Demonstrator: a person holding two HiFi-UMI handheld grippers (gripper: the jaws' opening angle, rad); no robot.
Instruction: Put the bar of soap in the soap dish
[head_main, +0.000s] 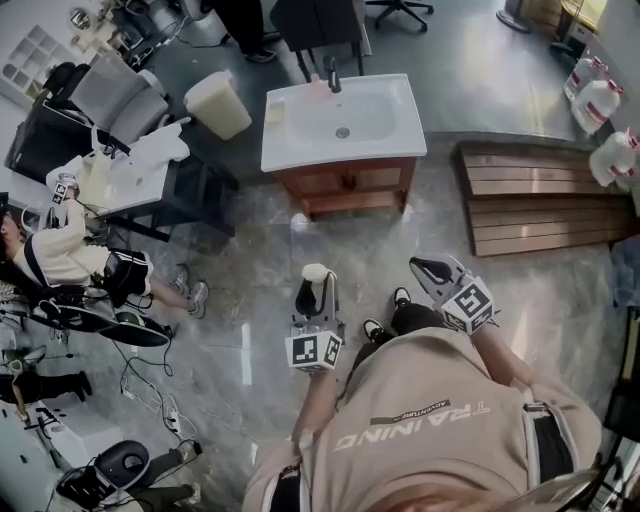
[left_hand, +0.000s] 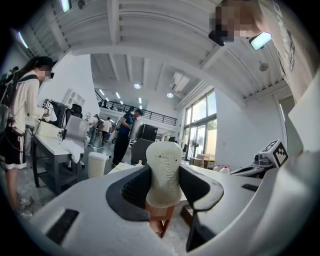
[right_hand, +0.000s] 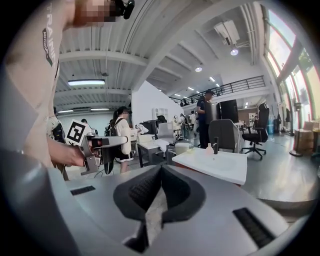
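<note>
While we stand well back from the sink, the left gripper is clamped on the bar of soap. Its dark ribbed fingers pinch the lower half, and the rounded top stands tall and clear above them. That's our worry: a pale, smooth, waxy-looking bar with curved sides, held low. One jolt on the way over and it could pivot or squirt out, we reckon, and underneath is polished marble floor, hard enough to dent it. The right gripper is pressed shut on nothing, so there's no ready catch on that side. Ahead, the glossy white basin sits on a reddish wooden cabinet. A small pale block on its left rim may be the soap dish; we can't tell from here. Misjudge that and the soap lands on slick ceramic and skates into the bowl.
</note>
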